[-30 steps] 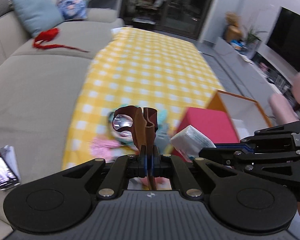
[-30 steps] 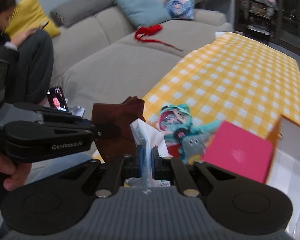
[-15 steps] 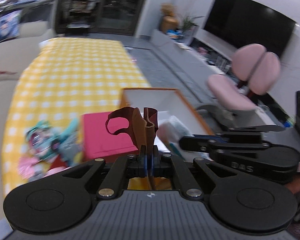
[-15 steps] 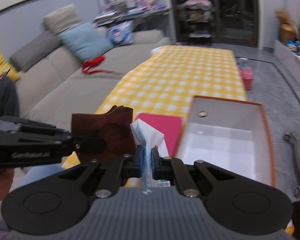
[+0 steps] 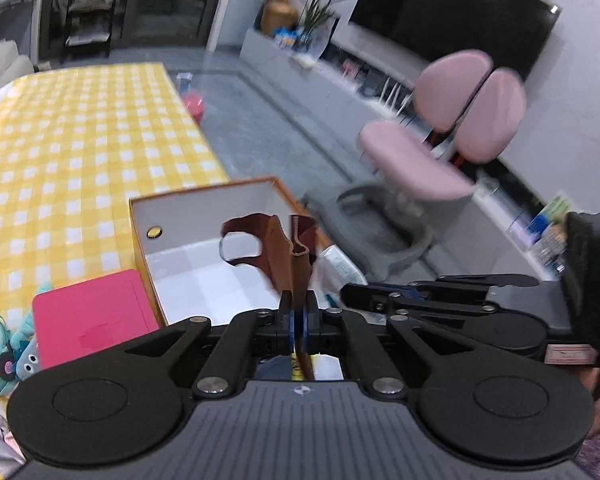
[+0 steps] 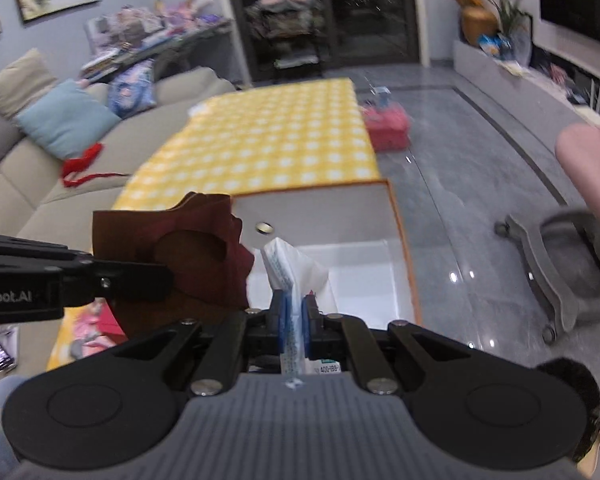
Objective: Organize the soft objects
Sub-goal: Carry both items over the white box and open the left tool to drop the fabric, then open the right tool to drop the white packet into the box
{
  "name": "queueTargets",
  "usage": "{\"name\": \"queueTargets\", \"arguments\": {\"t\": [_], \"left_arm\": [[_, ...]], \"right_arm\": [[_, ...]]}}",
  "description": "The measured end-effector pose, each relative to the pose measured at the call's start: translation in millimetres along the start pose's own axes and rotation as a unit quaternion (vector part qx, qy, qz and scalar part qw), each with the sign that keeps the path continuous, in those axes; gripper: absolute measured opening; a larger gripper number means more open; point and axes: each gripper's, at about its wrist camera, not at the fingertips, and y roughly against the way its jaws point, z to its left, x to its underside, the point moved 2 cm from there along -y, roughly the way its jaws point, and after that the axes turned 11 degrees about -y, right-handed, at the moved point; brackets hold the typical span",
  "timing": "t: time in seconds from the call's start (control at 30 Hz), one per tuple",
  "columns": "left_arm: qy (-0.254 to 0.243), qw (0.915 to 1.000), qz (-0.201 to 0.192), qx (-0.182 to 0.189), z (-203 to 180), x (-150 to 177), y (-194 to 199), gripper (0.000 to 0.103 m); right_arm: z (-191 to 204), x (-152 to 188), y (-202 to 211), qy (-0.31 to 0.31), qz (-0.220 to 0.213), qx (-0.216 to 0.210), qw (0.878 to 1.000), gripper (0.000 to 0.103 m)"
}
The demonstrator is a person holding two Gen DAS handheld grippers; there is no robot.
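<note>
My left gripper (image 5: 299, 312) is shut on a brown suede pouch (image 5: 278, 246) with a loop, held over the near end of an open orange-rimmed box (image 5: 140, 224) with a white inside. My right gripper (image 6: 294, 312) is shut on a white tissue pack (image 6: 292, 268), held over the same box (image 6: 400, 236). The two grippers are side by side: the left one and its pouch (image 6: 188, 252) show at the left of the right wrist view, and the tissue pack (image 5: 340, 266) shows just right of the pouch in the left wrist view.
The box stands on a yellow checked tablecloth (image 5: 72, 128). Its pink lid (image 5: 88, 316) lies left of it, with plush toys (image 5: 4, 356) beyond. A pink swivel chair (image 5: 440, 140) stands on the right floor. A grey sofa (image 6: 24, 176) with cushions and a red ribbon lies left.
Both grippers have swung right from over the plush toys and pink lid to over the open box, carrying the pouch and the tissue pack. Both stay shut.
</note>
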Motion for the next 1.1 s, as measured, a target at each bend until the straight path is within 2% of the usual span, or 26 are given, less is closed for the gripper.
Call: {"name": "queueTargets", "arguments": {"t": [0.1,0.3,0.53,0.77,0.87,0.97,1.1], "left_arm": [[-0.01,0.999,0.035,-0.027,11,-1,-34,0.003],[0.002,0.995,0.096,-0.027,37,4,-85,0.003],[-0.014,0.9873,0.146,-0.062,39,11,-113,0.004],[-0.009,0.9863,0.147,-0.074,41,14,-113,0.013],[-0.003,0.9872,0.138,-0.079,41,15,-106,0.024],[0.005,0.9886,0.124,-0.086,42,15,-97,0.032],[0.015,0.9915,0.092,-0.091,39,16,-73,0.033]], "right_arm": [[-3,-2,-29,0.006,0.011,0.015,1.0,0.005],[-4,0,-87,0.024,0.045,0.041,0.998,0.005],[-1,9,-131,0.05,0.093,0.073,0.992,0.006],[2,17,-134,0.058,0.102,0.073,0.99,0.012],[5,16,-131,0.057,0.105,0.07,0.99,0.012],[7,16,-126,0.061,0.102,0.066,0.991,0.024],[14,17,-114,0.068,0.093,0.056,0.992,0.029]]}}
